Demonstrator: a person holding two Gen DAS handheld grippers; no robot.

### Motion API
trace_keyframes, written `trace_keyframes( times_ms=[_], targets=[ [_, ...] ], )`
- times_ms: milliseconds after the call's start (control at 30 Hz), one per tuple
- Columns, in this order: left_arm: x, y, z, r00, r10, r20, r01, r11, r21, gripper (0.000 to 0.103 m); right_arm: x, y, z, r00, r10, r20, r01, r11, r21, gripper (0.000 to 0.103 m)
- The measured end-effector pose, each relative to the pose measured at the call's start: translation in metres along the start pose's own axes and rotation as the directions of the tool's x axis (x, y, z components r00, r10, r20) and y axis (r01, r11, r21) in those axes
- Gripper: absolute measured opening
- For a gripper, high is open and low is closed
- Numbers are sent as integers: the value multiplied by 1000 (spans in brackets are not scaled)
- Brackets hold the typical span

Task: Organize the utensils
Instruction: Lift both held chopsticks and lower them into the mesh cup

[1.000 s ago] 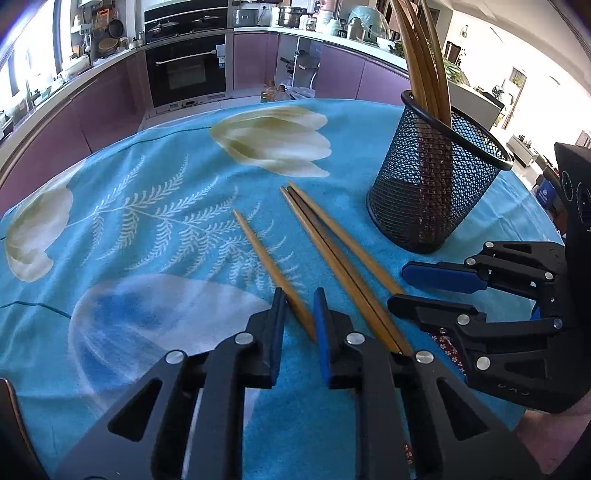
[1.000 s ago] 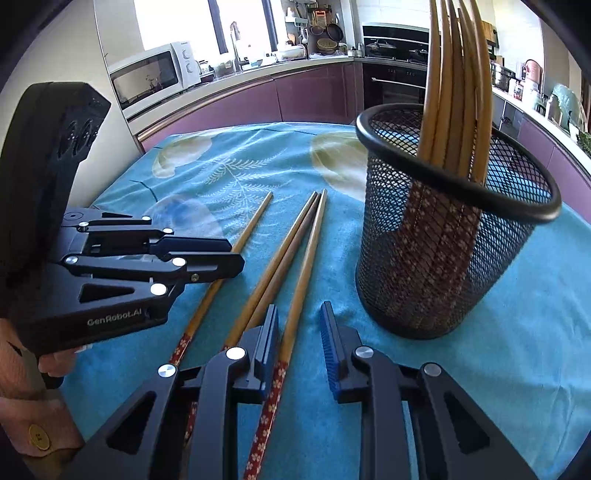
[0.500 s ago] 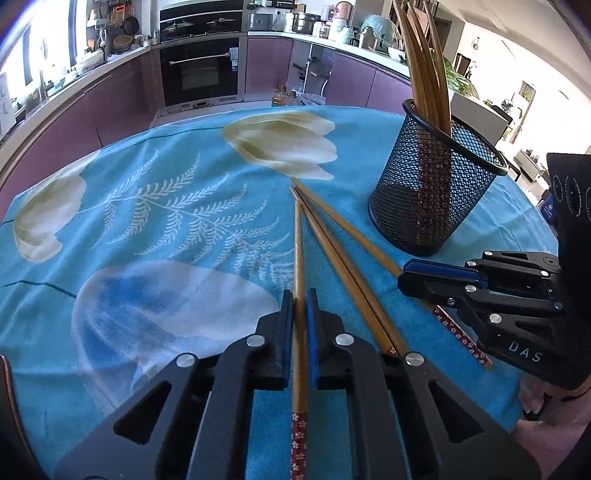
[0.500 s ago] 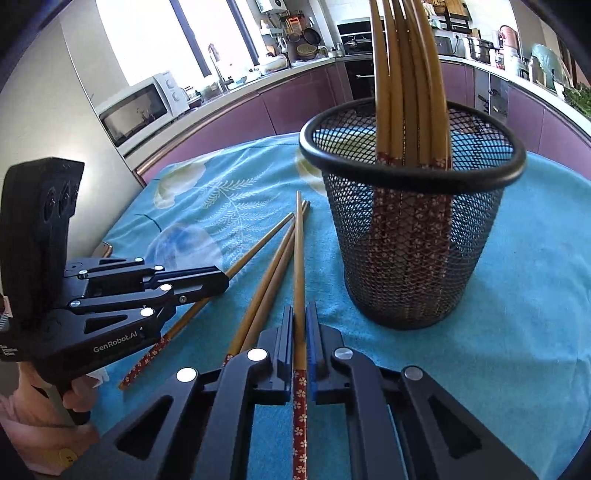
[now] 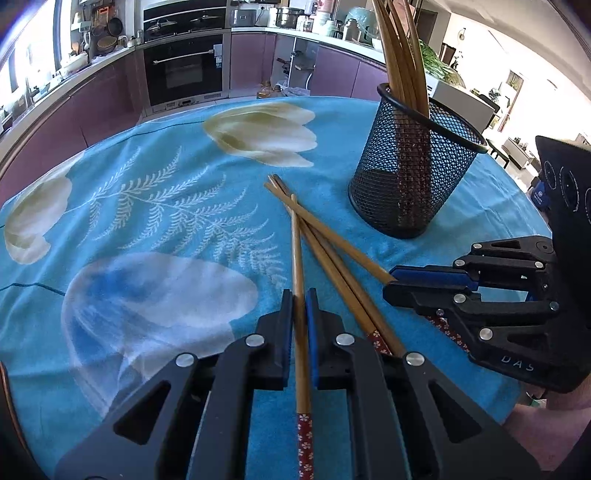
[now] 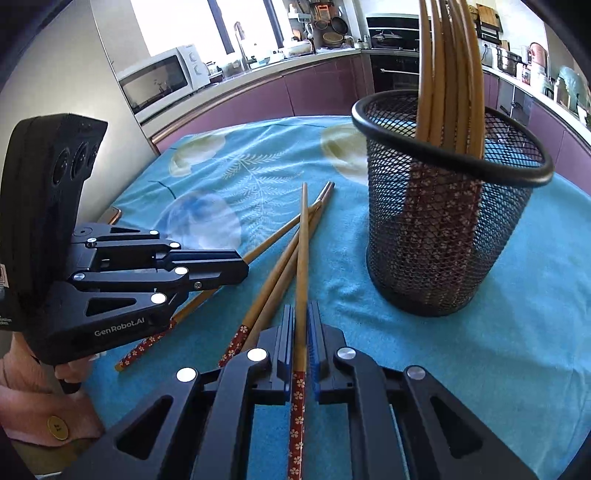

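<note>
Daylight floods in from the window (image 6: 236,26) behind the counter, blown out to white there. Away from that window, the tablecloth (image 5: 155,221) looks bright and evenly lit, with soft shadows under my fingers (image 5: 284,332). Everything near me is sharp. Straight lines bow toward the frame edges, and the corners fall into black.

Turquoise floral-print cloth (image 5: 155,221) covering counter, white tulip motifs and fern pattern showing. Black built-in oven (image 5: 183,74) sitting in purple cabinet run (image 5: 92,110) behind. White microwave (image 6: 162,79) standing on far worktop, near bright window (image 6: 173,22). Pots and pans hanging above stove area (image 6: 328,26). Metal pots crowding right-hand worktop (image 5: 291,16).
</note>
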State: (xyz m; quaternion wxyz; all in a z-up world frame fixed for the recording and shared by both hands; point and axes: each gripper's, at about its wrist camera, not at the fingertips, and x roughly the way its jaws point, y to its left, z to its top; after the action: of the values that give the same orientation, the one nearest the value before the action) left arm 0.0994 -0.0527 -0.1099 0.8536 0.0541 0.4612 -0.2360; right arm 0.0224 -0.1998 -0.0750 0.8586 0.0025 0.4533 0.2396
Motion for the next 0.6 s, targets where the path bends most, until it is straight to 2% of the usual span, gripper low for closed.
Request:
trace_keyframes(
  times_ms=[200, 367, 600],
  targets=[
    [5, 3, 4, 1000, -27, -8, 27, 1000, 3, 10, 6, 0, 6, 1000, -7, -3, 7, 1000, -15, 8],
    [6, 3, 8, 1000, -19, -4, 19, 1000, -22, 7, 3, -2, 7, 1000, 4, 9, -4, 1000, -10, 6],
    [-18, -1, 13, 997, -48, 53, 49, 999, -13, 7, -27, -2, 10, 996, 32, 87, -31, 999, -20, 6]
  ],
)
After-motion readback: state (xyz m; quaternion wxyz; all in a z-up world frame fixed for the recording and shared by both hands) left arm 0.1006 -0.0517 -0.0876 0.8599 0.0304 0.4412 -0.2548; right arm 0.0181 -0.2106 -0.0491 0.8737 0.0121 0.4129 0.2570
